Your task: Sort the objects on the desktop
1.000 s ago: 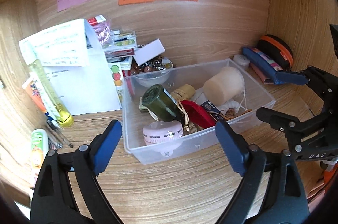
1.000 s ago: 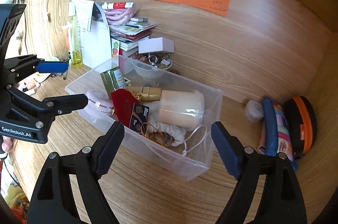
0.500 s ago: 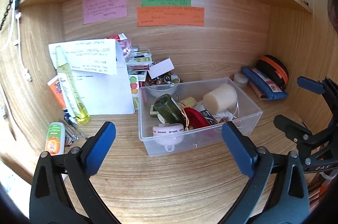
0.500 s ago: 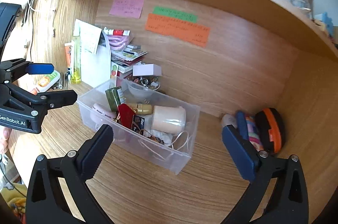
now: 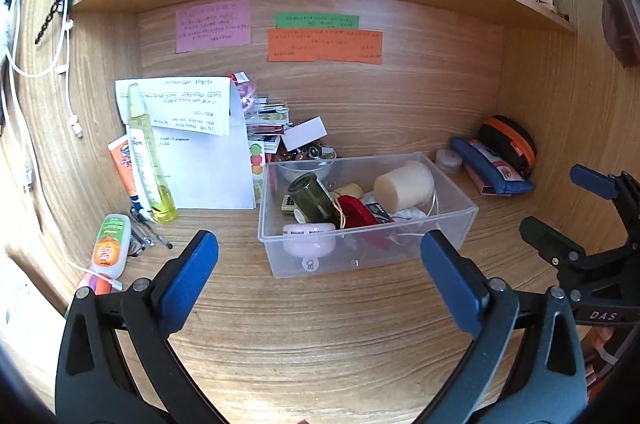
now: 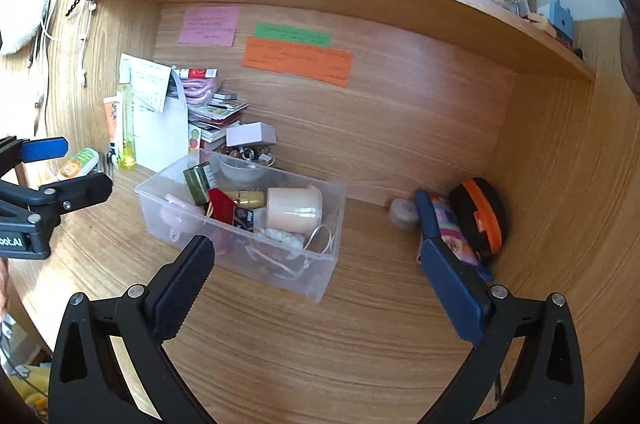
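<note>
A clear plastic bin (image 5: 366, 244) sits on the wooden counter (image 5: 320, 324) and serves as the landmark here. Inside it lie a dark green bottle (image 5: 312, 198), a cream cylindrical cup (image 5: 404, 182) on its side, a red object (image 5: 356, 214) between them, and a pink round case (image 5: 309, 233) against the near wall. Behind the bin, touching its back, a small bowl of trinkets (image 5: 306, 154) sits under a white card (image 5: 305, 133). To the left of the bin stand white papers (image 5: 208, 160), with a tall yellow spray bottle (image 5: 150, 160) leaning in front of them and an orange-labelled tube (image 5: 110, 246) lying nearer the counter's edge. To the right of the bin, well apart from it, a blue pencil case (image 5: 490, 166) and a black-and-orange zip case (image 5: 508, 144) rest against the side wall. The left gripper (image 5: 320, 274) hangs in front of the bin with its jaws spread wide and nothing between them; the right gripper (image 6: 316, 280), likewise wide apart and empty, hangs just before the bin's right front corner.
</note>
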`<state>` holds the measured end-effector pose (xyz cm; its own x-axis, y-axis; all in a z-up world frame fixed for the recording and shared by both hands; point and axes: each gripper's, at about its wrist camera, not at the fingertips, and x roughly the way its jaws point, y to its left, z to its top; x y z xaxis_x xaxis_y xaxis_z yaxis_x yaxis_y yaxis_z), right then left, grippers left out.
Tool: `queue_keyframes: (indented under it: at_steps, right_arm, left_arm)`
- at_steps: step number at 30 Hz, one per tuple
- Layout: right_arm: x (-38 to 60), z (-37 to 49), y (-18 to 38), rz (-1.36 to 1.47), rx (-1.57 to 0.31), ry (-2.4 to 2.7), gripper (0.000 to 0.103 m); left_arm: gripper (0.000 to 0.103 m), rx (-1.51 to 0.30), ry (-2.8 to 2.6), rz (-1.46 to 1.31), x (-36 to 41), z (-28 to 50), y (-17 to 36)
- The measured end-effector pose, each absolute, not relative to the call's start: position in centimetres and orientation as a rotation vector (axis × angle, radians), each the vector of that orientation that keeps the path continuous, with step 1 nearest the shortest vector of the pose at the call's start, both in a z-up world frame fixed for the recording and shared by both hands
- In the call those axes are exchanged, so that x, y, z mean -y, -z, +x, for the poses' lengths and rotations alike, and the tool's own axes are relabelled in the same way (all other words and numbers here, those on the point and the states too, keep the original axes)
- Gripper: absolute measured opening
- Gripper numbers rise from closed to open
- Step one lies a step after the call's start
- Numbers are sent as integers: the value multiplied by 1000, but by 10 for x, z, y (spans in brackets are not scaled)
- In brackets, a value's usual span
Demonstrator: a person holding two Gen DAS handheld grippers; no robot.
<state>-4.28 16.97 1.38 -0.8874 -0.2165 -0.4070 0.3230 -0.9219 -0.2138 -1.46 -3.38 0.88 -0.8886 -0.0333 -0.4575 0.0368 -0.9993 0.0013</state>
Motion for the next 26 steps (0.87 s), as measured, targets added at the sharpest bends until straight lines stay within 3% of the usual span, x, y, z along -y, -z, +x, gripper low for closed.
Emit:
queue_keyframes:
  at_steps: [26]
  right_arm:
    - [-188, -43, 5, 645, -248, 2760, 103]
  left_arm:
    - [103, 16, 3000, 708, 14, -25, 7]
